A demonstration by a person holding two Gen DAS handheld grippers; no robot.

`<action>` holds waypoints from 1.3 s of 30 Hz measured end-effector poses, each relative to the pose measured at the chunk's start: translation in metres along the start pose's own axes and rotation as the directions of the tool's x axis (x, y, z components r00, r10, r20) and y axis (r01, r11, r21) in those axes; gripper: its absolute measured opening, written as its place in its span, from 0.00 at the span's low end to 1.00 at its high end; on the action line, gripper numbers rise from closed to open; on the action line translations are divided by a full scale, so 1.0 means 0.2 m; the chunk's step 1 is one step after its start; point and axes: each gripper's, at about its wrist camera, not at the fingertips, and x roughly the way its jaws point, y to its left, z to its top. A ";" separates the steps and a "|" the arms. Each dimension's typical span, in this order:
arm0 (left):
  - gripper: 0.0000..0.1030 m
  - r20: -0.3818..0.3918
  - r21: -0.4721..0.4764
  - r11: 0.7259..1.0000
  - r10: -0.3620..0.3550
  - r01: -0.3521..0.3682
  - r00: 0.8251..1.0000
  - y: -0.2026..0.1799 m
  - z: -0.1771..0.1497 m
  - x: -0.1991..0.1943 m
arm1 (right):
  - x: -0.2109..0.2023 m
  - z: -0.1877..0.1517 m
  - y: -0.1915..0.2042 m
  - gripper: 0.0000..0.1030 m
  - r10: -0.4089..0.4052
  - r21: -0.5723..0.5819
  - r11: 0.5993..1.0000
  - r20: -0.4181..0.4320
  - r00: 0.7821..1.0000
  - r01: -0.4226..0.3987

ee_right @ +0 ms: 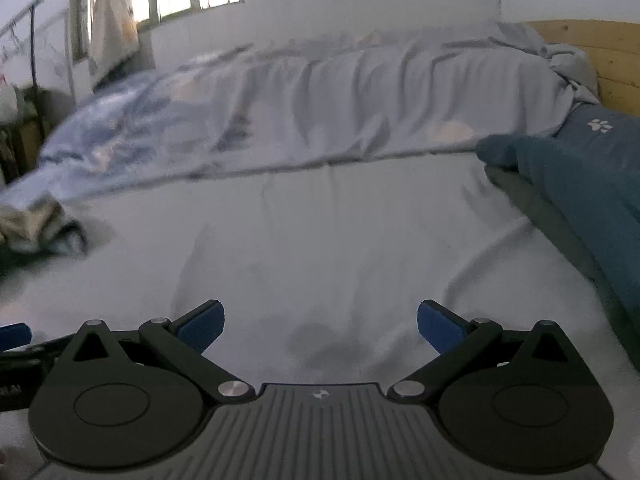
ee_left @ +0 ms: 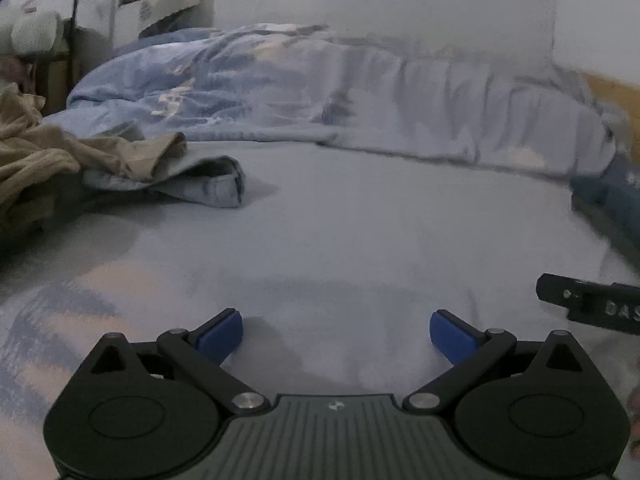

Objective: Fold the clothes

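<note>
bed sheet (ee_left: pixel 340 220): clothes (ee_left: pixel 80 160) far left of left gripper (ee_left: pixel 336 332).

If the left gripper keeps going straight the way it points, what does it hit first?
Most likely the bare pale blue bed sheet. The open left gripper has nothing between its blue pads and angles down at it. The rumpled blue quilt lies farther back; depth is uncertain.

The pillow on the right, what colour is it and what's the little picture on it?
Dark teal-blue pillow with a white paw print, clearest in the right wrist view.
</note>
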 end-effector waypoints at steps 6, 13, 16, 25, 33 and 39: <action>1.00 -0.019 0.030 1.000 0.006 -0.005 1.000 -0.01 0.00 0.03 | 0.09 -0.02 0.01 1.00 -0.026 -0.021 0.999 -0.080 0.996 0.024; 1.00 -0.021 0.046 0.999 0.018 -0.017 1.000 -0.01 0.01 0.04 | 0.08 -0.03 0.03 1.00 -0.046 -0.047 0.998 -0.081 0.996 0.042; 1.00 -0.021 0.050 0.999 0.020 -0.019 1.000 -0.01 0.01 0.04 | 0.09 -0.03 0.04 1.00 -0.045 -0.046 0.998 -0.077 0.996 0.041; 1.00 -0.021 0.052 0.999 0.018 -0.017 1.000 0.00 0.02 0.04 | 0.09 -0.03 0.03 1.00 -0.042 -0.043 0.998 -0.073 0.996 0.039; 1.00 -0.023 0.059 0.998 0.018 -0.016 1.000 0.02 0.03 0.05 | 0.09 -0.03 0.04 1.00 -0.048 -0.052 0.998 -0.076 0.996 0.044; 1.00 -0.020 0.056 0.998 0.022 -0.021 1.000 0.02 0.03 0.06 | 0.09 -0.03 0.05 1.00 -0.055 -0.060 0.997 -0.077 0.996 0.050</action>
